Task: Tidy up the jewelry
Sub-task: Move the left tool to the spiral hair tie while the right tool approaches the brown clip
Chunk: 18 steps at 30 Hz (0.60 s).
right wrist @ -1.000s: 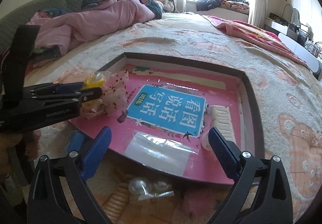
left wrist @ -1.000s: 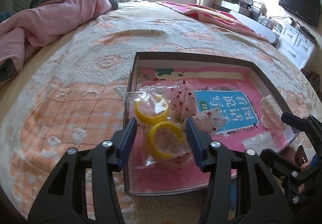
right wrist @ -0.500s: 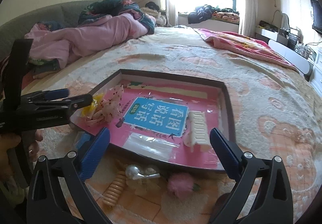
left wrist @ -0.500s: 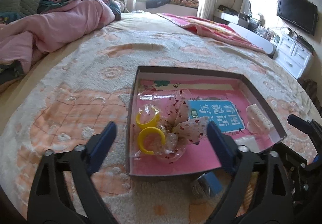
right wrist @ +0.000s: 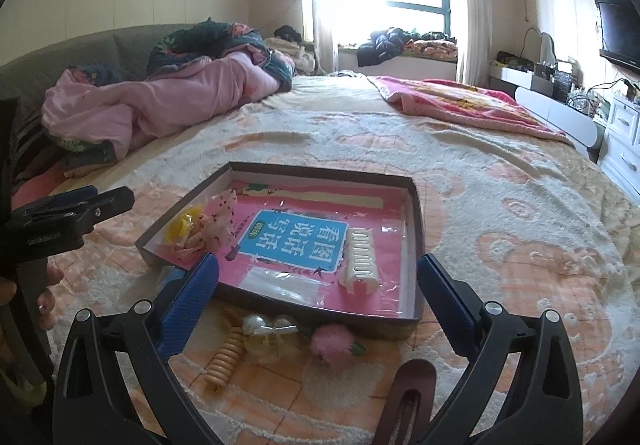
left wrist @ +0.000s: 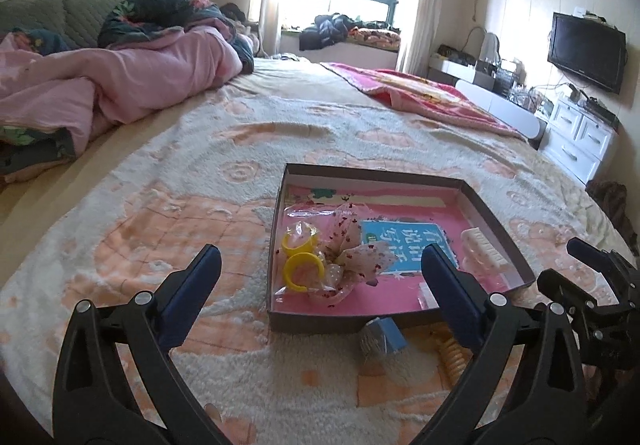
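A shallow brown box [left wrist: 275,245] with a pink lining lies on the bedspread. Inside at its left sits a clear bag with two yellow rings [left wrist: 302,269] and a floral bow [left wrist: 360,253]. A white comb clip [right wrist: 360,257] and a flat clear bag [right wrist: 280,281] lie at its right. My left gripper [left wrist: 320,251] hangs open before the box with nothing between its fingers. My right gripper [right wrist: 318,259] is open and bare too, above the box's near wall. In front of the box lie a pearl clip [right wrist: 268,329], a coiled hair tie [right wrist: 226,359], a pink pompom [right wrist: 334,341] and a brown hair clip [right wrist: 408,401].
A blue packet [left wrist: 386,333] leans at the box's near wall. A pink quilt [left wrist: 132,81] is heaped at the far left of the bed, a red blanket [left wrist: 424,97] at the far right. White drawers [left wrist: 580,141] and a television [left wrist: 586,49] stand on the right.
The left gripper's jaws spread wide and let go of the bag with the yellow rings, which stays in the box. Both grippers drew back and up from the box.
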Available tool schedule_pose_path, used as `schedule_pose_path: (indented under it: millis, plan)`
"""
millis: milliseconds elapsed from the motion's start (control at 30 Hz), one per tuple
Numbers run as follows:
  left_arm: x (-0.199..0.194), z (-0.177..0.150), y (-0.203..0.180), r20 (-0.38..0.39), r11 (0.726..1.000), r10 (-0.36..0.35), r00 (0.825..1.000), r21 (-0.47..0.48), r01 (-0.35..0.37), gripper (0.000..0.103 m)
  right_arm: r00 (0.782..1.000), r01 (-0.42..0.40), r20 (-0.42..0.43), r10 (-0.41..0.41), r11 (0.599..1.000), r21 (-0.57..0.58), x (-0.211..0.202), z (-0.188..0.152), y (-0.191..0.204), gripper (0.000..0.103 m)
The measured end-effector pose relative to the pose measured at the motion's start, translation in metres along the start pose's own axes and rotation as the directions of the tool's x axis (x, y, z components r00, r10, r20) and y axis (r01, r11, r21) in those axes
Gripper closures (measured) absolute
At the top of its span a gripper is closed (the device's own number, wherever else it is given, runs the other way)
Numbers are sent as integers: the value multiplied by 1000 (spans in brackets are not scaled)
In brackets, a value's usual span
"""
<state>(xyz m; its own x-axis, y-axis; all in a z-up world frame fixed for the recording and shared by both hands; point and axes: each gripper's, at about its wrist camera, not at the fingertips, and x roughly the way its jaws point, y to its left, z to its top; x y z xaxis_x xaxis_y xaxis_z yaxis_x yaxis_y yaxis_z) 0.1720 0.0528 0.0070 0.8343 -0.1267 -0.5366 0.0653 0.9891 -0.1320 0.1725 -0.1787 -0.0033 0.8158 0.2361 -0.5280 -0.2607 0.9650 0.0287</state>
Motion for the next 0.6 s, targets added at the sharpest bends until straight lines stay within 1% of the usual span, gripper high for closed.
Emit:
schedule_pose_path:
  millis: [300, 600]
  plan:
    - [-30, -6, -8, 68, 1000, 9, 998, 4, -10, 11, 999, -9, 32, 9, 1000, 2, -22, -3, -1, 7]
    - [-45, -16, -14, 94, 1000, 5, 996, 5, -5, 11, 998, -9, 56, 9, 1000, 8, -44, -10, -6, 7]
